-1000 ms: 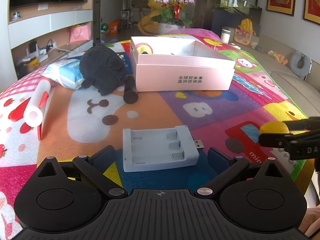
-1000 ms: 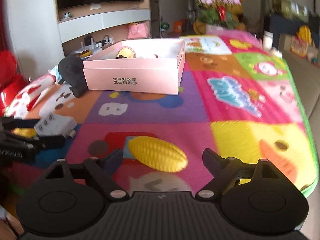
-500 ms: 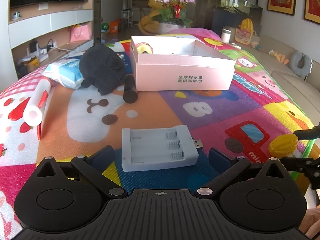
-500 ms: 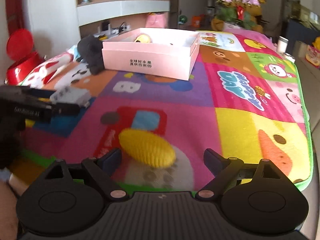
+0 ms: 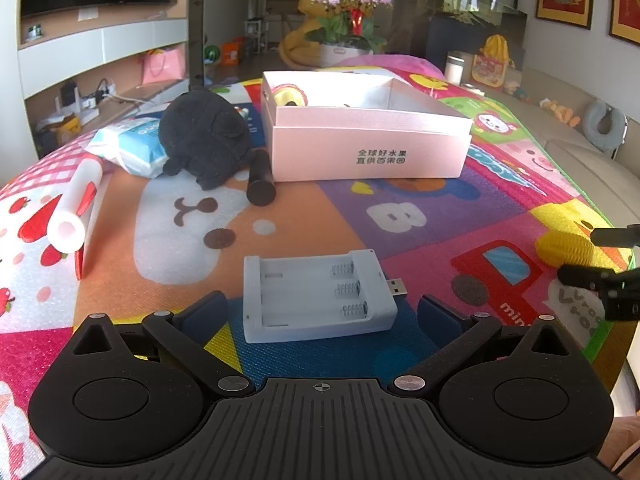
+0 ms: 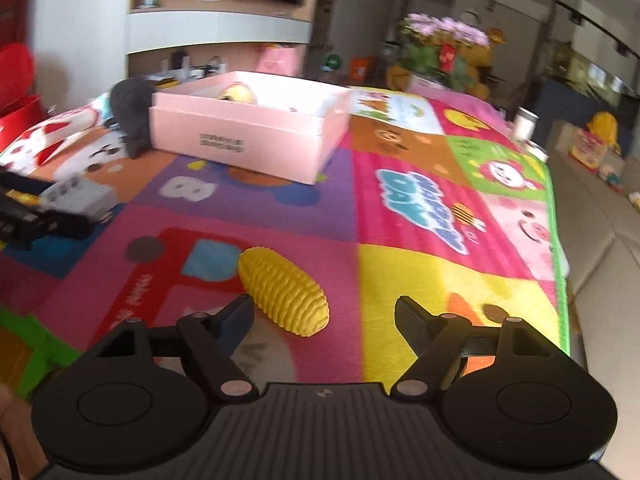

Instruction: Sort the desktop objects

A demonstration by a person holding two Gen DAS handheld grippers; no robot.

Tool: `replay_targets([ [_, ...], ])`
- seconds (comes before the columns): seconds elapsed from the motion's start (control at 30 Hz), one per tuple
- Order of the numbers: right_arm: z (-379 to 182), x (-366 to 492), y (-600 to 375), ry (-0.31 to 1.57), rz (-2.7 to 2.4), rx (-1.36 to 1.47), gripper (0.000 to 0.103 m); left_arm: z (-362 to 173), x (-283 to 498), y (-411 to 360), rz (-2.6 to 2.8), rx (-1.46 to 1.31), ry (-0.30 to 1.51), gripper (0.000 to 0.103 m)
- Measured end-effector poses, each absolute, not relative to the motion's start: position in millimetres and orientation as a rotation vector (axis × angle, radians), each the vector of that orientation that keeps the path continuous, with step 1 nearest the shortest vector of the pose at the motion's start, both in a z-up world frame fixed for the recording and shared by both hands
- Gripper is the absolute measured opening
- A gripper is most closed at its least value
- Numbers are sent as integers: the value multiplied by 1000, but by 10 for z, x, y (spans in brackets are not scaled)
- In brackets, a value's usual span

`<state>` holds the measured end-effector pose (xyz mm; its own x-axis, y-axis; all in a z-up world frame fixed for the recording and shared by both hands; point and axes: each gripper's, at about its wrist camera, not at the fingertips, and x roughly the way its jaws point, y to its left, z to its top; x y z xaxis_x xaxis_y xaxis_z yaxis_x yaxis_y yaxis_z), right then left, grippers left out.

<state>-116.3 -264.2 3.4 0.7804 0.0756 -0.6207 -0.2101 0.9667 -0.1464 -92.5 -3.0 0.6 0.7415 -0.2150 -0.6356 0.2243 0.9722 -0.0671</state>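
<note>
Corn toy (image 6: 283,296) lies near mat edge (image 6: 560,248), claw (image 6: 323,318) spread.

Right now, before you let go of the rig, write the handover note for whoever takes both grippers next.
Left gripper: open, empty, fingers either side of the white battery charger lying on the mat.
Right gripper: open, empty, with the yellow toy corn on the mat between its fingers, nearer the left one.
Pink box: open, one yellowish item already inside; what it is cannot be told.
Still out on the mat: charger, corn, black plush, dark cylinder, wipes pack, white tube.
Likely next: close on the charger and the corn, then carry them to the box.
</note>
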Motion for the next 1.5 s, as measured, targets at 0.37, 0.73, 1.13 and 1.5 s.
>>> replay_targets([
  [0.37,2,-1065,-2540,635,206,-137,39,13,-899,-61,-238,18,703,103],
  [0.73,67,-1120,-2449,663,243,-154,31,40,-777,-282,-283,138,716,94],
  [1.13,886,-1139,-2556,542,343,-82,31,880,-984,-251,-378,198,400,94],
  [1.5,1942,288,-2383,404,317,98,58,1254,145,-342,-354,119,365,101],
])
